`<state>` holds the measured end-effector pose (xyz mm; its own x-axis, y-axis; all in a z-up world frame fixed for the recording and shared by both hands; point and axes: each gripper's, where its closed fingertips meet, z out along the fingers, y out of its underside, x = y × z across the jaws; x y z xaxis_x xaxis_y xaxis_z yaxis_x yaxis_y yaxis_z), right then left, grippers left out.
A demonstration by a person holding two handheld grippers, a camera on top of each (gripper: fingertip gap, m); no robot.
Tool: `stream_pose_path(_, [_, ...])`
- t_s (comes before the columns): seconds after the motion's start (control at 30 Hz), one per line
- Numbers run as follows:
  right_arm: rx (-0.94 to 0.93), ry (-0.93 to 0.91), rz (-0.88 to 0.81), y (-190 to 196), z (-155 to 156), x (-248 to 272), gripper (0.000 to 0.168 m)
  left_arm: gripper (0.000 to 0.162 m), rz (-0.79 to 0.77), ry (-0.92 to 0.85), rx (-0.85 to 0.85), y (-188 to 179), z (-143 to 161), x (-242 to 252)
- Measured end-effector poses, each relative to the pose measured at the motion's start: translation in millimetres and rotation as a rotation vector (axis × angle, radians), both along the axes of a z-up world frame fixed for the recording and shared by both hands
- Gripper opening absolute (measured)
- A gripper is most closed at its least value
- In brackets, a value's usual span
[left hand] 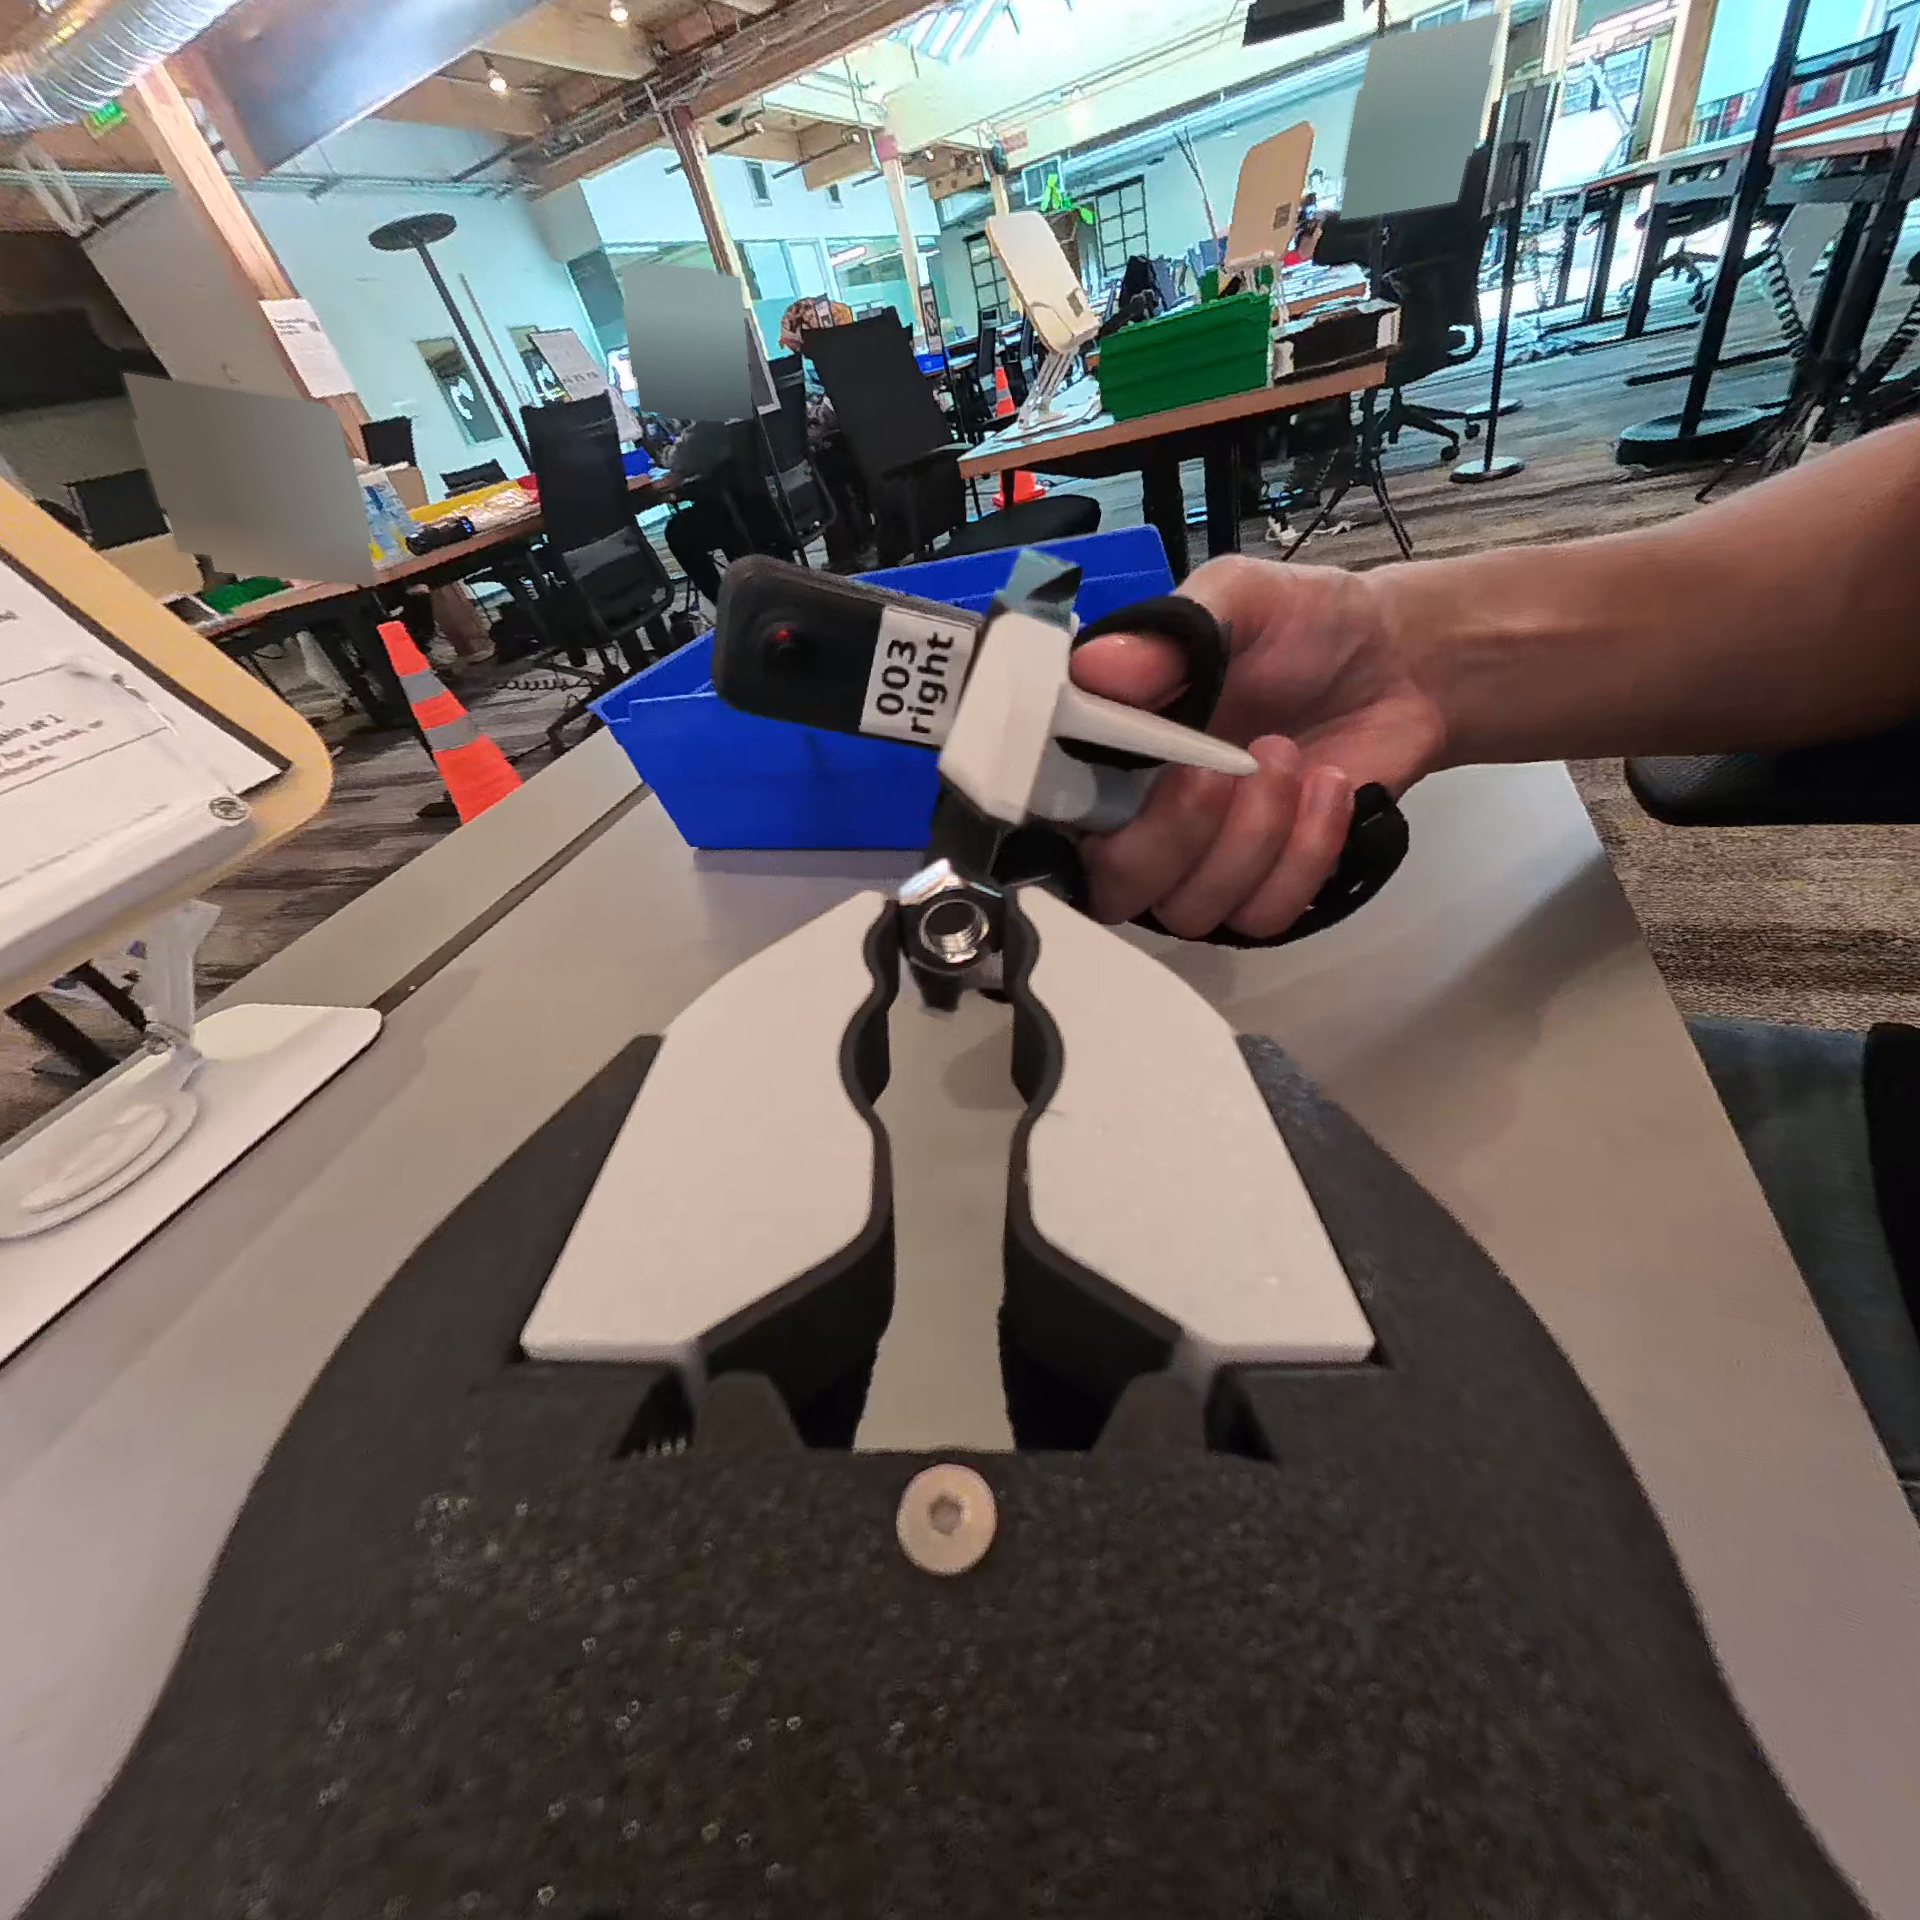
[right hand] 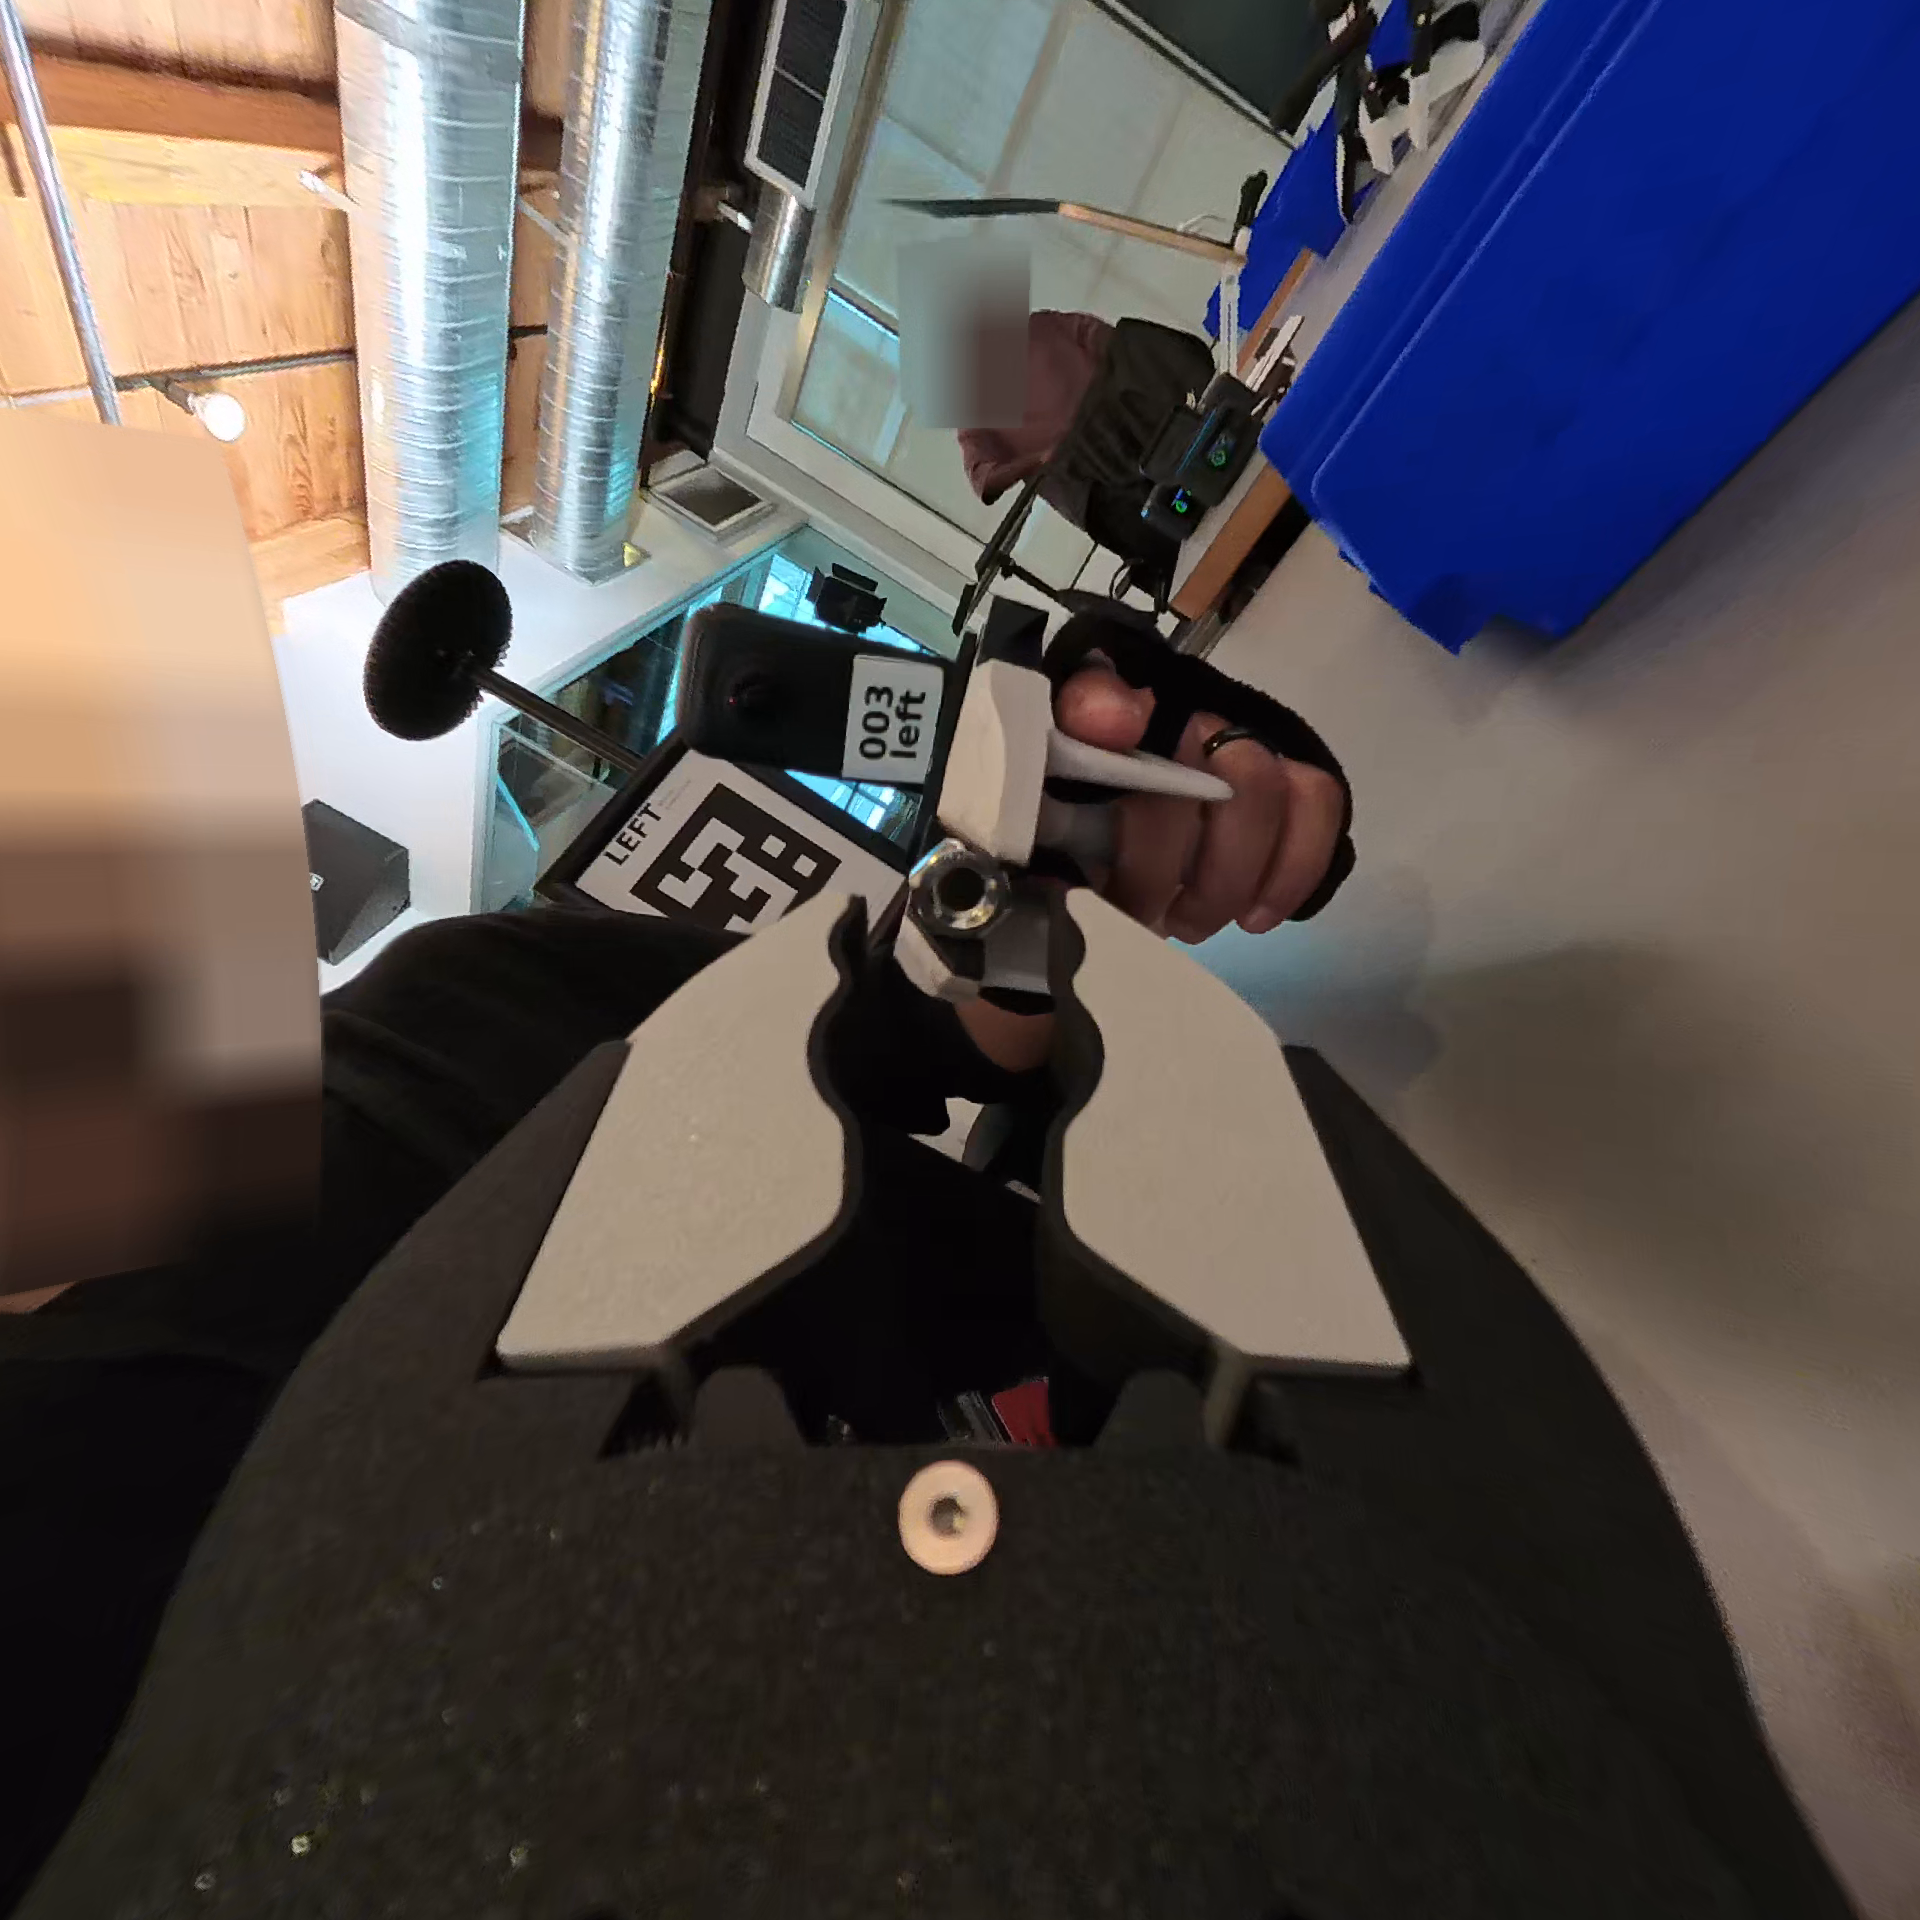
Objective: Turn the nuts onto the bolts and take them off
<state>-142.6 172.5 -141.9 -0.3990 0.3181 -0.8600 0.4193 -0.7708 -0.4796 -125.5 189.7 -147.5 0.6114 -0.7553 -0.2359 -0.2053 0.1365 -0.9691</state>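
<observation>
The left claw (left hand: 948, 951) grips a steel hex nut (left hand: 948, 928) at its tips, above the tabletop (left hand: 1455, 1039). The right claw (right hand: 961, 935) meets it there; its own grip is unclear. Threading seems underway; next, twist while keeping axes aligned.

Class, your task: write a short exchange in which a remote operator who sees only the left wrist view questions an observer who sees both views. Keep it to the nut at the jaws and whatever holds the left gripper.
Operator: My left gripper has its jaws round the nut. Does the right wrist view show that nut too?
Observer: Yes. There it is end-on, framed between the jaws of the right gripper, and its hole looks dark.
Operator: I cannot see behind my own camera. What holds my gripper?
Observer: A hand grips its handle, with a dark ring on one finger.
</observation>
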Motion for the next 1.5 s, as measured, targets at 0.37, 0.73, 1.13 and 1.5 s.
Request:
stream_pose_path(0.37, [0.016,-0.006,0.000,-0.4,-4.9,2.1,0.018,0.030,0.026,0.032,-0.035,-2.0,-5.1,3.2])
stream_pose_path(0.73, [1.009,-0.457,-0.776,190.0,69.7,155.3,0.018,0.056,0.243,-0.176,-0.393,-21.1,-32.9,-42.7])
stream_pose_path(1.13, [0.864,-1.353,-0.439,247.0,-125.9,267.4,0.019,0.054,0.266,-0.102,-0.411,-15.6,-45.5,-47.2])
stream_pose_path(1.5, [0.890,-1.434,-0.385,243.9,-132.4,276.9,0.036,0.060,0.210,-0.020,-0.438,-22.5,-58.2,-29.6])
